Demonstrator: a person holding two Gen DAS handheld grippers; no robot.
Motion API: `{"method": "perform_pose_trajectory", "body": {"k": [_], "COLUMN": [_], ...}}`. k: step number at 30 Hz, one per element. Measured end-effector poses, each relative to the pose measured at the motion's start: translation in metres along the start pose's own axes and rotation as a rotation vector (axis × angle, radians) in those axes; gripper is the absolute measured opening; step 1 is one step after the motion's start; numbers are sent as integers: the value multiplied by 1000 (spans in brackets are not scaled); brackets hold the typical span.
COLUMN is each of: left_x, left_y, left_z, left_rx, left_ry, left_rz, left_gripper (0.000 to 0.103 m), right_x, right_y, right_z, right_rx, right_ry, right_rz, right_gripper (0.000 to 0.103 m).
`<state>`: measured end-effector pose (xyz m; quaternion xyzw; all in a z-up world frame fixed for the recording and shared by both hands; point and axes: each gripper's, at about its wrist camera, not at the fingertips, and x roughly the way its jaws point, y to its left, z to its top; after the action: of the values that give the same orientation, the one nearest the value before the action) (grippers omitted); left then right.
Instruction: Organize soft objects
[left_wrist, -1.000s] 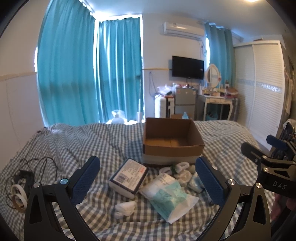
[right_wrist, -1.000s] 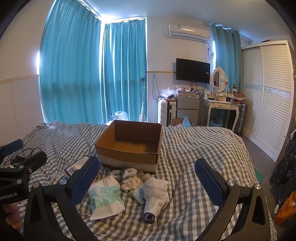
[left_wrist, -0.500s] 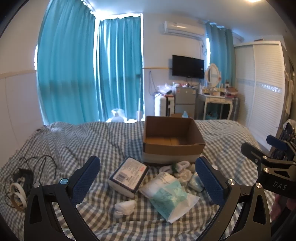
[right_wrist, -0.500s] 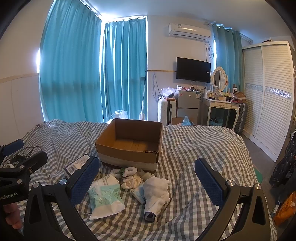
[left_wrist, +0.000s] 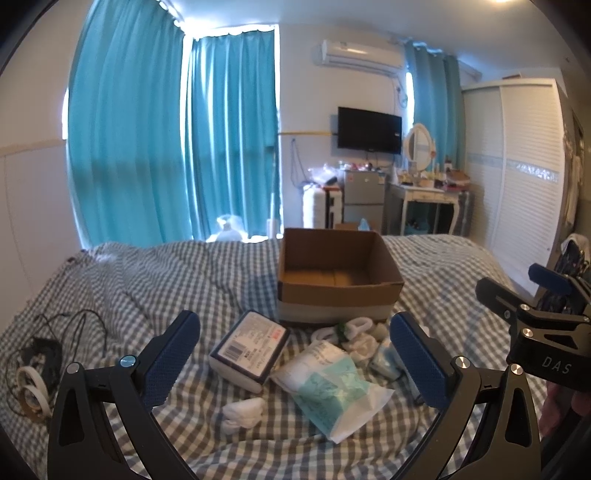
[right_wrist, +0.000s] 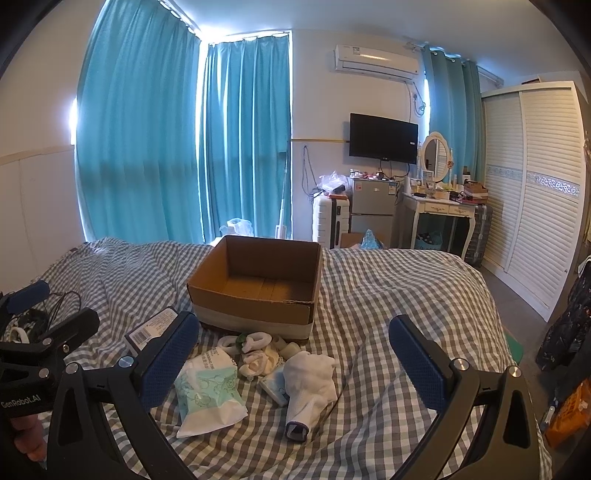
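A gingham-covered bed (right_wrist: 388, 295) stretches ahead of both grippers, and an open cardboard box (right_wrist: 258, 291) sits on it straight beyond the fingertips, its inside bare. The left gripper (left_wrist: 295, 354) hangs above the bedding with its blue-padded fingers (left_wrist: 173, 354) spread wide, holding nothing and touching nothing. The right gripper (right_wrist: 291, 354) is likewise spread wide and empty, apart from everything below it. Between the left gripper's fingers, and nearer than the box, lie a dark-edged white package with a barcode (left_wrist: 249, 349) and a green-and-white plastic packet (left_wrist: 332, 391); a small white rolled sock (left_wrist: 243, 410) lies just in front of the packet, toward that gripper's left finger. Between the right gripper's fingers a white sock with a dark cuff (right_wrist: 310, 387) lies beside the packet, and a cluster of small white rolled socks (right_wrist: 255, 350) sits against the box's near wall. Off to the left gripper's left, tape rolls and black cables (left_wrist: 37, 369) rest on the bedding.
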<state>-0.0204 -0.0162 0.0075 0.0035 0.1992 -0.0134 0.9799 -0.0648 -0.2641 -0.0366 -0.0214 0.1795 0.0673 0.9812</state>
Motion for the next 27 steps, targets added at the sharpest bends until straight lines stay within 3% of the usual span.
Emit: {"method": "perform_pose_trajectory", "body": {"k": [21, 27], "left_x": [-1, 16], "left_y": [0, -2], "left_z": [4, 1], "left_rx": [12, 26], "left_ry": [-2, 24], "left_rz": [-13, -19], "left_gripper": [103, 103], "right_x": [2, 27], "right_y": [1, -18], "right_z": [0, -2], "right_rx": [-8, -28], "right_ry": [3, 71], "right_rz": [5, -13], "right_gripper": [103, 103]}}
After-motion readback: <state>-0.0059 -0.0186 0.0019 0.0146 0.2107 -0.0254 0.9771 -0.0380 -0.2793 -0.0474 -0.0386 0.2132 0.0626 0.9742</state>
